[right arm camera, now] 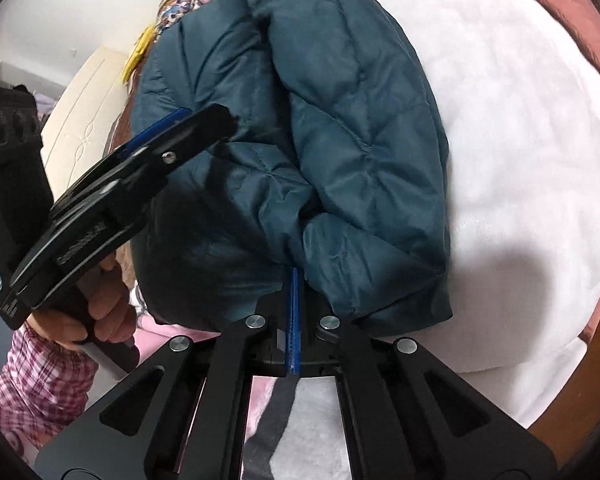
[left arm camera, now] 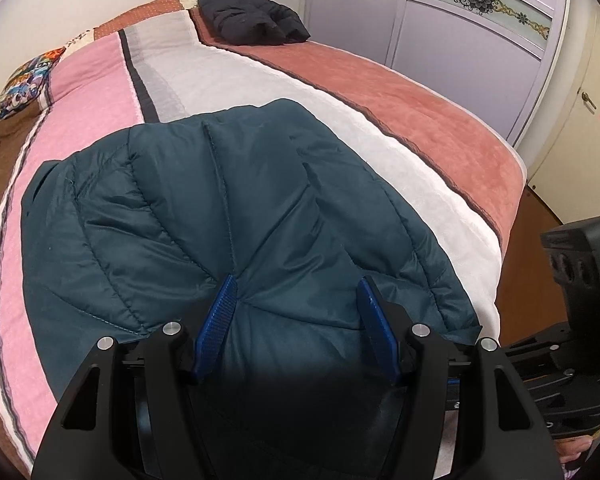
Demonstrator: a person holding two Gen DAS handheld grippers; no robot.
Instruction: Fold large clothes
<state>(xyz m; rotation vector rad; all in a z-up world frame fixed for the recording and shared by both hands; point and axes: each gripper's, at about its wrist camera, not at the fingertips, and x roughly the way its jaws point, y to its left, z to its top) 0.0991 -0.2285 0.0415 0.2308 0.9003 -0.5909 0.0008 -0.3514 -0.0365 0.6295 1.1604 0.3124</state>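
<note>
A dark teal quilted puffer jacket [left arm camera: 220,208] lies folded over on the bed's striped blanket [left arm camera: 92,92]. My left gripper [left arm camera: 296,284] is open, its blue pads spread just above the jacket's near part, holding nothing. In the right wrist view the jacket [right arm camera: 340,120] lies on the white part of the blanket [right arm camera: 520,140]. My right gripper [right arm camera: 293,270] is shut, its blue pads pressed together at the edge of a folded jacket layer, which looks pinched. The left gripper [right arm camera: 172,120] shows at the left in that view, held by a hand.
A black puffer jacket [left arm camera: 252,12] lies folded at the far end of the bed. A patterned pillow [left arm camera: 24,80] sits at the far left. A lilac wardrobe [left arm camera: 460,48] stands beyond the bed. The bed's right edge [left arm camera: 504,220] drops to a wooden floor.
</note>
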